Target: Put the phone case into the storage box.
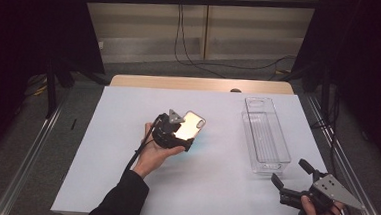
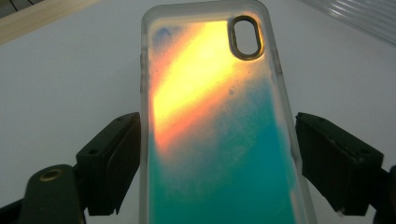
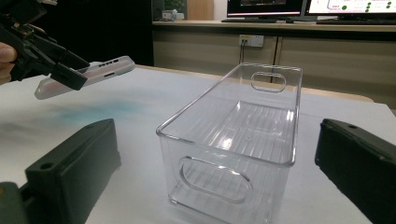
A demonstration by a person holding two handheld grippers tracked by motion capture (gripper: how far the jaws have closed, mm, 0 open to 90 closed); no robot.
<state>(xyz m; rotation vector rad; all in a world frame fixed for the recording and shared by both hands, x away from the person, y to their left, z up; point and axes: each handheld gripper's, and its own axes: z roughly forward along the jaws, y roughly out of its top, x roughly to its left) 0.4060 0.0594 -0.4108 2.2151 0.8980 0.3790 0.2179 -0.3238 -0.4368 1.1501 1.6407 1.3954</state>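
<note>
Left gripper view shows the left gripper (image 2: 217, 163) clamping the phone case (image 2: 212, 121) by its long edges above the table (image 1: 126, 148); it looks light, flexible and slick, while the right gripper (image 1: 291, 177) waits open.

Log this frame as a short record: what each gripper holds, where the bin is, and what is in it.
left gripper: shut on phone case, lifted off the table, tilted
phone case: clear rim, orange and teal back, camera cutout at far end
right gripper: open, holds nothing, near the bin's near end
bin: clear plastic, on the table's right side, empty
</note>
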